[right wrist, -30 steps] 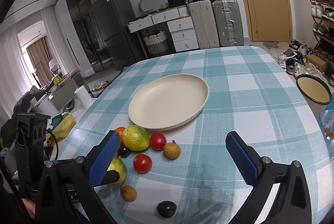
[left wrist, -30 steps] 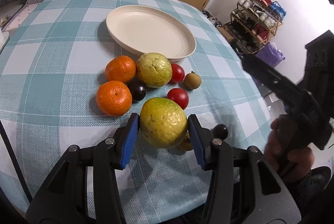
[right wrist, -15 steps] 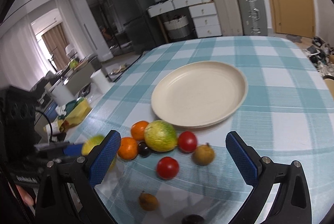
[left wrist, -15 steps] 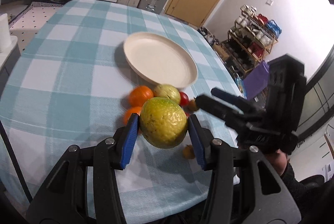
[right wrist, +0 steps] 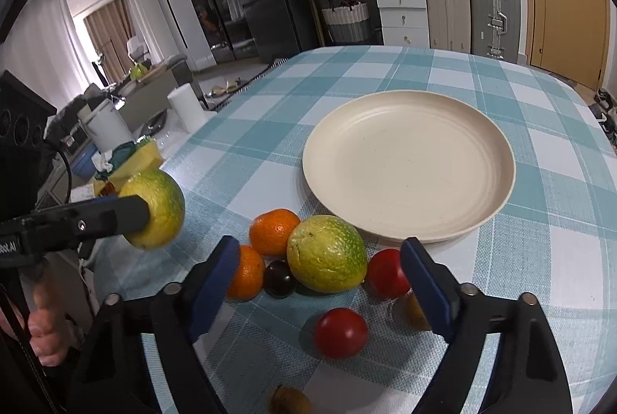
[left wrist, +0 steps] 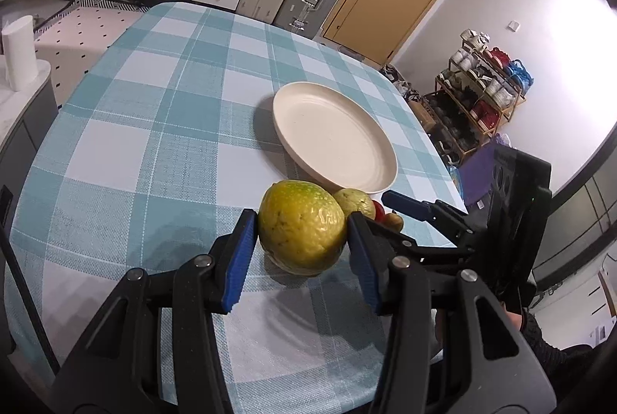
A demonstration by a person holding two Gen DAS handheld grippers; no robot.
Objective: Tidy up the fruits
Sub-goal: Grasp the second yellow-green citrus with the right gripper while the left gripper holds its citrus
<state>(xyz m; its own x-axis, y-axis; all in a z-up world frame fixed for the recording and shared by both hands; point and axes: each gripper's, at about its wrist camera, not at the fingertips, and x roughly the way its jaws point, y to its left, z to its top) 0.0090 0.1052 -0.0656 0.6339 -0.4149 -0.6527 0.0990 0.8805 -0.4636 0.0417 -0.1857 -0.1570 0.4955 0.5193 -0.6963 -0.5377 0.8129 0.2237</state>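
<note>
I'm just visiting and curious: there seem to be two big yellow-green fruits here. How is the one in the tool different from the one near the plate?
The held fruit is off the table, clamped in the left tool; the resting fruit lies on the checked cloth.
The held fruit is alone in the air; the resting fruit sits among oranges and tomatoes beside the plate, between the closing right tool's pads, untouched.
Both are bumpy, yellow-green and similar in size.

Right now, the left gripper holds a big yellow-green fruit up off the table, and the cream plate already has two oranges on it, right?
Not quite. The left gripper does hold the yellow-green fruit off the table, but the plate is empty. The right wrist view shows both oranges lying on the cloth beside the plate, not on it.
</note>
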